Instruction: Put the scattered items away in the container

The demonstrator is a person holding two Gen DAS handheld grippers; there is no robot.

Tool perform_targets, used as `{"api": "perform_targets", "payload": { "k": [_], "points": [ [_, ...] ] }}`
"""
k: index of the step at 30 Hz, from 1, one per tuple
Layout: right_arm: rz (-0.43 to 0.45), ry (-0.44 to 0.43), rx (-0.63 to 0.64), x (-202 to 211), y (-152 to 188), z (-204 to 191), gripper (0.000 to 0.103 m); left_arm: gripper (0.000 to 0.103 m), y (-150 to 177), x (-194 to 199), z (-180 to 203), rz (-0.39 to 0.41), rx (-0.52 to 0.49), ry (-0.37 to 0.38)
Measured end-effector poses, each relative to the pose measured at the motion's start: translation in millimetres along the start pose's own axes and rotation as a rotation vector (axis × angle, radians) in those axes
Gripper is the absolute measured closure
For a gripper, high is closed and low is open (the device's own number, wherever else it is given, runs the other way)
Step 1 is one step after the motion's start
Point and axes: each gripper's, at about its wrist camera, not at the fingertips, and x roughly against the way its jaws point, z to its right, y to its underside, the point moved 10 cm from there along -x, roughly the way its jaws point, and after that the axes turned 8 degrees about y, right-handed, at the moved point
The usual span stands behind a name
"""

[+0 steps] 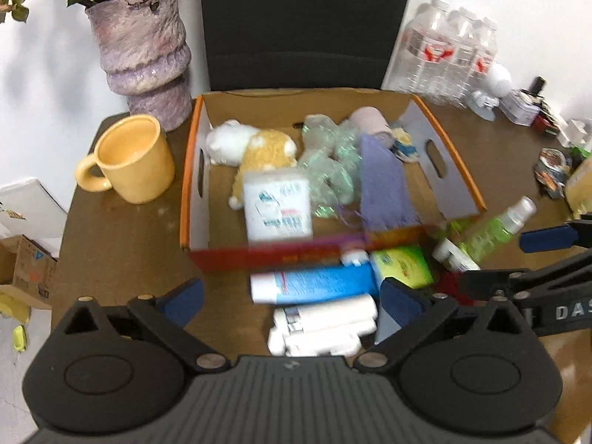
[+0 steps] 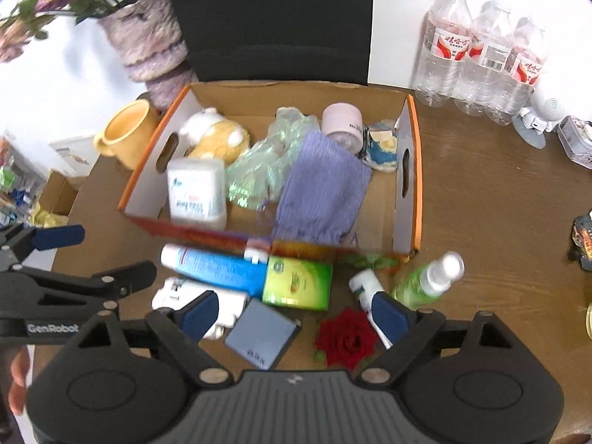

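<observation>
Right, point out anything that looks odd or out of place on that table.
A loose red rose head lies on the table in front of the box, among the toiletries, while the other flowers stand in the vase. The green spray bottle lies on its side.

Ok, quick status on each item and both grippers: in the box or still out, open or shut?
Box: open, part filled.
Plush: in box.
Purple cloth: in box.
Blue tube: out, lying flat.
Green box: out.
Spray bottle: out, on its side.
Rose: out.
Grey card: out.
Mug: upright, out.
Left gripper: open.
Right gripper: open.
</observation>
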Motion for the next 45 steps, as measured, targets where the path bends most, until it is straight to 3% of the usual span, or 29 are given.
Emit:
{"api": "perform_targets", "payload": {
  "k": [10, 17, 21, 25, 28, 31, 37, 45],
  "points": [
    [0.047, -0.023, 0.009, 36.0, 41.3, -6.1, 0.013, 0.0, 39.6, 43.1, 19.6, 0.043, -0.011, -0.01],
    [0.181, -0.079, 0.009, 49.9, 91.3, -4.3, 0.012, 0.0, 78.0, 60.1, 37.2, 0.145, -0.026, 0.003],
    [0.261, -0.093, -0.001, 45.2, 131.8, -0.3, 0.012, 0.0, 119.6, 63.4, 44.7, 0.234, -0.014, 0.008],
    [0.356, -0.103, -0.032, 37.7, 175.5, 6.7, 0.012, 0.0, 178.9, 40.8, 42.1, 0.291, 0.05, 0.025],
    [0.441, -0.019, -0.037, 17.7, 205.5, 11.8, 0.011, 0.0, 212.8, 18.8, 35.2, 0.328, 0.092, -0.015],
    [0.476, 0.008, -0.023, -0.8, 227.8, 7.8, 0.012, 0.0, 235.0, 2.8, 26.6, 0.357, 0.095, -0.119],
    [0.545, -0.001, -0.052, -19.3, 241.6, 0.4, 0.011, 0.0, 243.1, -8.0, 31.8, 0.382, 0.048, -0.124],
    [0.515, 0.024, -0.05, -41.3, 242.2, -6.9, 0.011, 0.0, 244.9, -17.6, 36.8, 0.362, 0.017, -0.129]
  ]
}}
